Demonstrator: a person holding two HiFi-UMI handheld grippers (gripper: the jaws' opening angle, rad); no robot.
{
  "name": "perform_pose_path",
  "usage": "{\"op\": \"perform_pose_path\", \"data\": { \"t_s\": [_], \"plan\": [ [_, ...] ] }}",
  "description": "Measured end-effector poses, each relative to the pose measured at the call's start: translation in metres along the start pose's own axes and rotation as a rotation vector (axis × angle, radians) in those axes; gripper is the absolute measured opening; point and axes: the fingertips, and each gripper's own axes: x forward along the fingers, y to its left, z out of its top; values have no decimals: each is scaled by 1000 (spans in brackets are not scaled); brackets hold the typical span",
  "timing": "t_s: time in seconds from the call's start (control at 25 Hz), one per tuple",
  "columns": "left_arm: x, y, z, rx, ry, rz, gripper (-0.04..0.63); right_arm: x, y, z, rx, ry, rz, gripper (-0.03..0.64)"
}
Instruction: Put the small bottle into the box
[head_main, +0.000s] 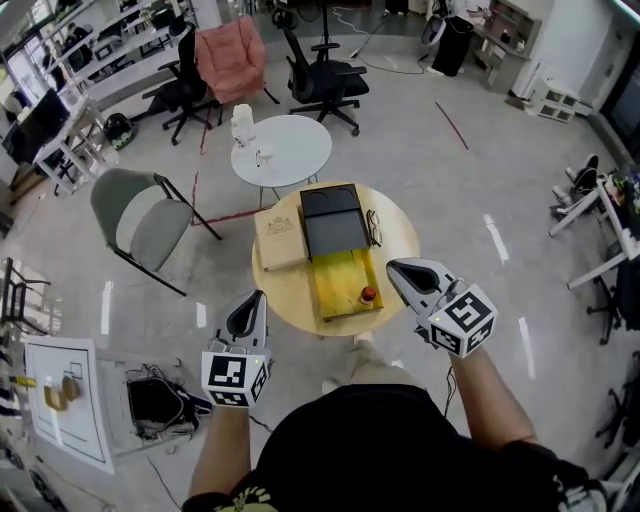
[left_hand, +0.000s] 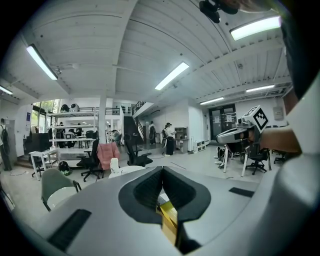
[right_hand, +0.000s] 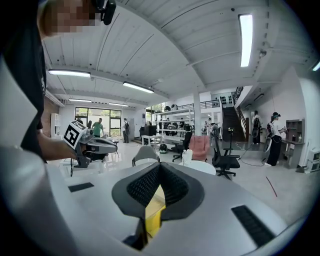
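Observation:
A small bottle (head_main: 368, 294) with a red top stands on the yellow panel (head_main: 343, 283) of an open box on the round wooden table (head_main: 400, 240). The box's black half (head_main: 335, 225) lies behind the yellow one. My left gripper (head_main: 257, 299) is held off the table's front left edge, shut and empty. My right gripper (head_main: 393, 267) hovers just right of the bottle, also shut and holding nothing. In the left gripper view the fingertips (left_hand: 161, 171) meet, with a strip of the yellow panel (left_hand: 169, 216) showing below them. The right gripper view shows its fingertips (right_hand: 159, 167) together above the yellow panel (right_hand: 154, 210).
A beige box (head_main: 279, 238) lies left of the open box and a pair of glasses (head_main: 373, 226) lies to its right. Behind stands a white round table (head_main: 290, 150) with a few small items. A grey chair (head_main: 140, 215) is at the left, with office chairs (head_main: 325, 75) farther back.

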Motion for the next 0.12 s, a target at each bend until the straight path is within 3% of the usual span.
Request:
{"op": "perform_pose_path", "data": {
  "t_s": [0.12],
  "plan": [
    [-2, -5, 3, -3, -10, -10, 18, -1, 0, -1, 1, 5, 4, 12]
  ]
}}
